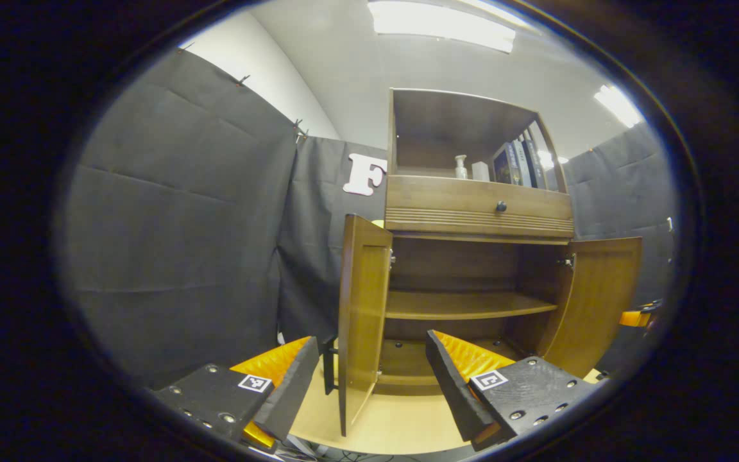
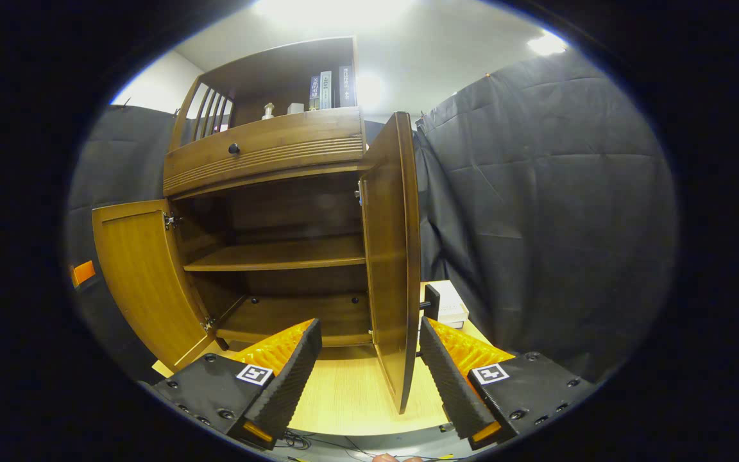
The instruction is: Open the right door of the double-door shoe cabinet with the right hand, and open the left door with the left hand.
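The brown wooden shoe cabinet [image 1: 478, 212] stands ahead with both doors swung open. In the left gripper view, the left door [image 1: 363, 301] faces me edge-on, its dark handle [image 1: 329, 366] on the outer side. My left gripper [image 1: 373, 385] is open, its fingers wide on either side of the door's lower edge and not touching it. The right door [image 1: 600, 295] hangs open farther off. In the right gripper view, the right door [image 2: 395, 256] is edge-on between the fingers of my open right gripper [image 2: 369, 372], untouched. The left door [image 2: 145, 282] stands open at the left.
Inside the cabinet, a shelf [image 1: 466, 305] holds nothing. Above the doors is a drawer with a dark knob [image 1: 501, 206], then an open shelf with books [image 1: 520, 163] and a small bottle [image 1: 460, 167]. A white box [image 2: 450, 301] lies beside the right door. Black cloth walls enclose both sides.
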`<control>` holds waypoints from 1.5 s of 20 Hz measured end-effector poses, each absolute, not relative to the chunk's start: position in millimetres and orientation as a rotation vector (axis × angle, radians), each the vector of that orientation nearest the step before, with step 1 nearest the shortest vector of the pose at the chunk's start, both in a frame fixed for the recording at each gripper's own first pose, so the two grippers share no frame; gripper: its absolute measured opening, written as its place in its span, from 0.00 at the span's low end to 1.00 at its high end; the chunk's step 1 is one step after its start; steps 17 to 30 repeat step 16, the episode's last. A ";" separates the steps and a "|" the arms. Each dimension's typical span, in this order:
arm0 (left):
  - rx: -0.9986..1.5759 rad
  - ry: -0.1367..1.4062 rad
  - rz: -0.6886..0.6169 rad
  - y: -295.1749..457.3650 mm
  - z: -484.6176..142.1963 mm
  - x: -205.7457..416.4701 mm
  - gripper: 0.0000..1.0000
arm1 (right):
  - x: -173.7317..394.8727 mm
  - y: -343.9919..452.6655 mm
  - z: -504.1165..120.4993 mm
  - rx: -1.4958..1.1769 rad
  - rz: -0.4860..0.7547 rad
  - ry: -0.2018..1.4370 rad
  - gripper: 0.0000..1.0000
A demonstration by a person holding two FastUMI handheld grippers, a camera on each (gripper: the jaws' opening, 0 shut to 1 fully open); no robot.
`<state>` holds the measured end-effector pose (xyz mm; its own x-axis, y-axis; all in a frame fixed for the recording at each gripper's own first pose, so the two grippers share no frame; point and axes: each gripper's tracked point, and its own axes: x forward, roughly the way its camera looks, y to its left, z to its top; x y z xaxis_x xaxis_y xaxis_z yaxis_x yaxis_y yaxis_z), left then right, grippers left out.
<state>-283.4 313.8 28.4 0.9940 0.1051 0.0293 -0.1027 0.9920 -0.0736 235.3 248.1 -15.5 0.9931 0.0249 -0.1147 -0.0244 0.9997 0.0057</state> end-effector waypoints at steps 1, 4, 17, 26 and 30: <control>-0.067 -0.031 0.093 307.6 26.7 -281.4 0.98 | 234.7 248.5 -15.5 0.002 0.026 0.110 0.94; -0.063 -0.016 0.066 292.7 20.4 -270.9 0.98 | 236.3 253.7 -12.6 0.012 0.036 0.098 0.94; -0.066 -0.017 0.049 280.2 9.2 -252.8 0.98 | 244.7 273.8 -9.0 0.023 0.071 0.066 0.97; -0.066 -0.017 0.049 280.2 9.2 -252.8 0.98 | 244.7 273.8 -9.0 0.023 0.071 0.066 0.97; -0.066 -0.017 0.049 280.2 9.2 -252.8 0.98 | 244.7 273.8 -9.0 0.023 0.071 0.066 0.97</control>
